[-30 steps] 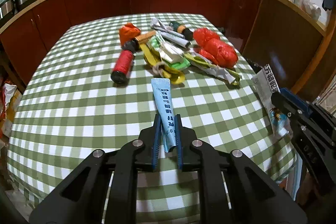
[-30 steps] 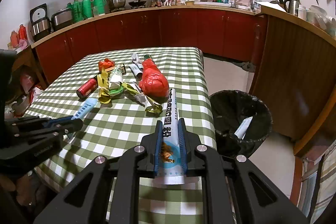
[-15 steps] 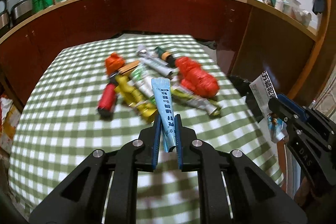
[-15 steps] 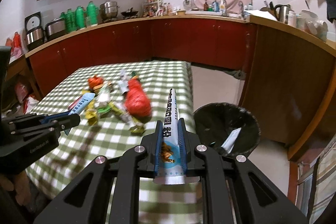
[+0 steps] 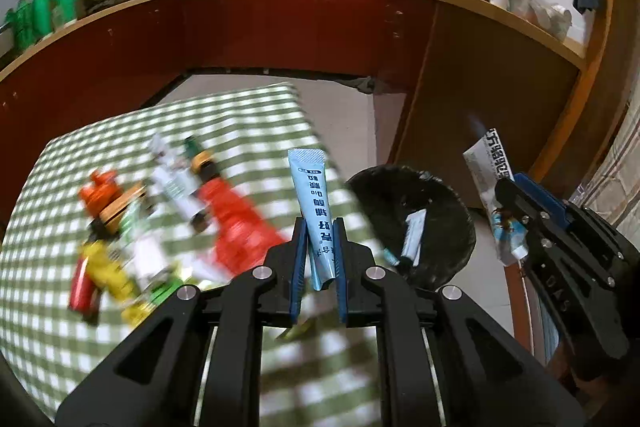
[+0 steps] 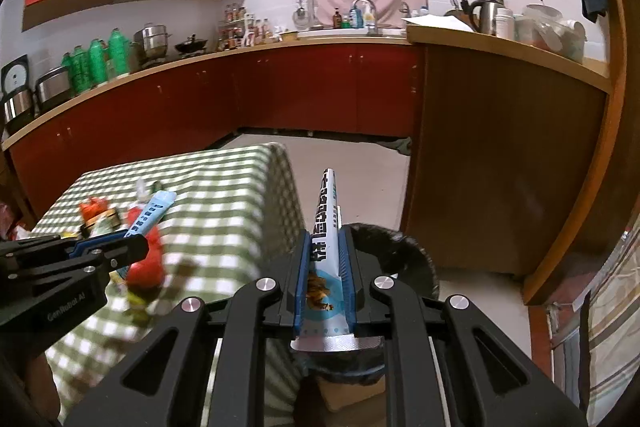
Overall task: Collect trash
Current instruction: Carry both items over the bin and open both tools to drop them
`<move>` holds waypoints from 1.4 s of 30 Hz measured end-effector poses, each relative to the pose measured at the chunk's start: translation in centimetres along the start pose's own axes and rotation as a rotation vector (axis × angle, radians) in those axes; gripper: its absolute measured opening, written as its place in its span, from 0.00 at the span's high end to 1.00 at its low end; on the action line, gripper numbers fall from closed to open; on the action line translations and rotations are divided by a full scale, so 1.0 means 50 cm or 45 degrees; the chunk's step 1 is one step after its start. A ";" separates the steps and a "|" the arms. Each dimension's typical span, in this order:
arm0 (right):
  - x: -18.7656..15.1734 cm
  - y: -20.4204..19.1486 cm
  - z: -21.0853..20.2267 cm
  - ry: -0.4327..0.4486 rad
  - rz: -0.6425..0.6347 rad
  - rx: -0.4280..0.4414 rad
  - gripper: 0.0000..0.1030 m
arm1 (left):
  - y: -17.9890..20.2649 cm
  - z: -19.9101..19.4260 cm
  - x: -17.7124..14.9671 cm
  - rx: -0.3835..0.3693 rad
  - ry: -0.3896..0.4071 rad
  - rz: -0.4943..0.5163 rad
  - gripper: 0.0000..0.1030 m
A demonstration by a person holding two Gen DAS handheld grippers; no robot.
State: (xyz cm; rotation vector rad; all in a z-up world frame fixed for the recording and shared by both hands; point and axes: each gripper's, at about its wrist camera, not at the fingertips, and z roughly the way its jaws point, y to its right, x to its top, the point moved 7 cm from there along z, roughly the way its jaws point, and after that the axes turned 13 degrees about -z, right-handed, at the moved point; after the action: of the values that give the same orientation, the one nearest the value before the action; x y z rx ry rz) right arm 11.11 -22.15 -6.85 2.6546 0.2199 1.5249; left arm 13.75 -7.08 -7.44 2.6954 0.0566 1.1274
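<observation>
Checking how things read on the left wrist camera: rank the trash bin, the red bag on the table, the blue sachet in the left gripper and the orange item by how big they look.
1. trash bin
2. red bag, blurred
3. blue sachet, close to the lens, so enlarged
4. orange item

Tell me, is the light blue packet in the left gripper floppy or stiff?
Probably fairly stiff and light: the light blue packet stands straight up out of the left gripper without drooping, pinched only near its bottom. It looks thin and flat, so it would likely slide, not roll.
</observation>
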 end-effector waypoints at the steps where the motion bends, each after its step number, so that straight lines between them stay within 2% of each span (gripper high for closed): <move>1: 0.001 0.008 0.007 -0.001 0.004 -0.006 0.85 | 0.013 0.013 0.006 -0.003 -0.004 0.009 0.88; 8: -0.004 0.058 0.055 -0.013 0.035 -0.022 0.85 | 0.070 0.094 0.024 0.017 -0.052 0.065 0.87; 20: -0.008 0.106 0.114 -0.032 0.081 -0.015 0.85 | 0.119 0.194 0.031 0.080 -0.100 0.129 0.87; 23: -0.009 0.117 0.128 -0.037 0.091 -0.023 0.85 | 0.128 0.219 0.034 0.094 -0.151 0.126 0.85; 25: -0.010 0.125 0.138 -0.037 0.109 -0.033 0.83 | 0.127 0.227 0.041 0.109 -0.149 0.108 0.80; 27: -0.012 0.134 0.148 -0.047 0.133 -0.041 0.75 | 0.130 0.234 0.044 0.115 -0.157 0.112 0.64; 28: -0.014 0.138 0.150 -0.050 0.144 -0.045 0.73 | 0.129 0.235 0.045 0.118 -0.158 0.113 0.61; 35: -0.017 0.146 0.136 -0.049 0.137 -0.078 0.60 | 0.132 0.243 0.046 0.114 -0.164 0.099 0.54; 42: -0.024 0.140 0.110 -0.058 0.139 -0.098 0.43 | 0.110 0.201 0.041 0.109 -0.151 0.059 0.45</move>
State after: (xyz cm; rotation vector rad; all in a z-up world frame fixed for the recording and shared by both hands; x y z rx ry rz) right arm 15.88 -29.22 -9.69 2.6771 0.0135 1.4685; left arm 22.04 -14.05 -11.66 2.8470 0.0242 0.9971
